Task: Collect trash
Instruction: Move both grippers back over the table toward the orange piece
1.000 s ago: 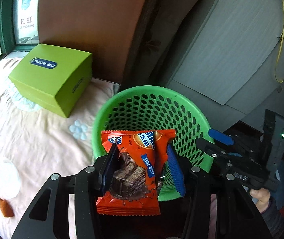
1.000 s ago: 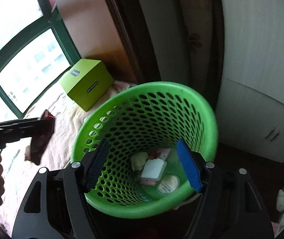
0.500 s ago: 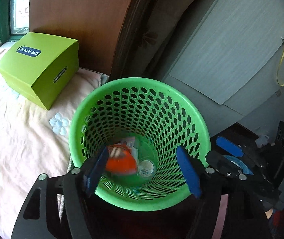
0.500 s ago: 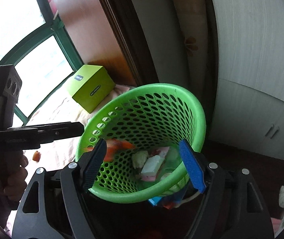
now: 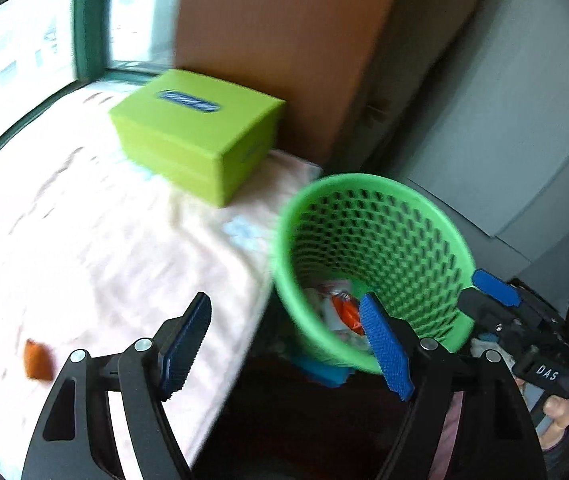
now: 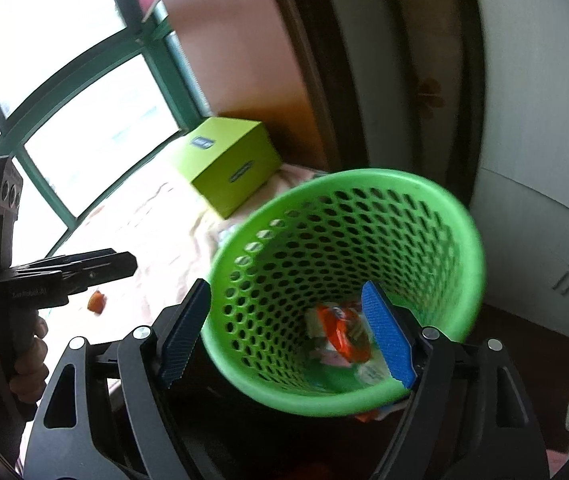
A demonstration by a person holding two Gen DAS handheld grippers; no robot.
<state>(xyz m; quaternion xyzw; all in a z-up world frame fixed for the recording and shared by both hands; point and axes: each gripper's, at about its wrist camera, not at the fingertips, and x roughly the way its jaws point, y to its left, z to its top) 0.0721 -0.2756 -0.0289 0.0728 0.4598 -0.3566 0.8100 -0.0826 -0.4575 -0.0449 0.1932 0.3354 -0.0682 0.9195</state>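
Dropped orange wrapper (image 6: 340, 330) now lies in basket (image 6: 364, 184) — left gripper (image 5: 284, 340) empty.

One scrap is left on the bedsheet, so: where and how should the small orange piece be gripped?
Take the orange piece across its narrow width, coming from above with the open left gripper. It lies low, alone on the soft sheet, clear of the green box and basket, so pads may press into the fabric.

place: home bedroom | signs: bed-like surface under pale floral sheet (image 5: 84, 248) by green-framed window (image 6: 64, 92) | grey wardrobe doors (image 5: 496, 128) | green plastic wastebasket (image 6: 348, 280) | green box (image 5: 200, 132) on the sheet
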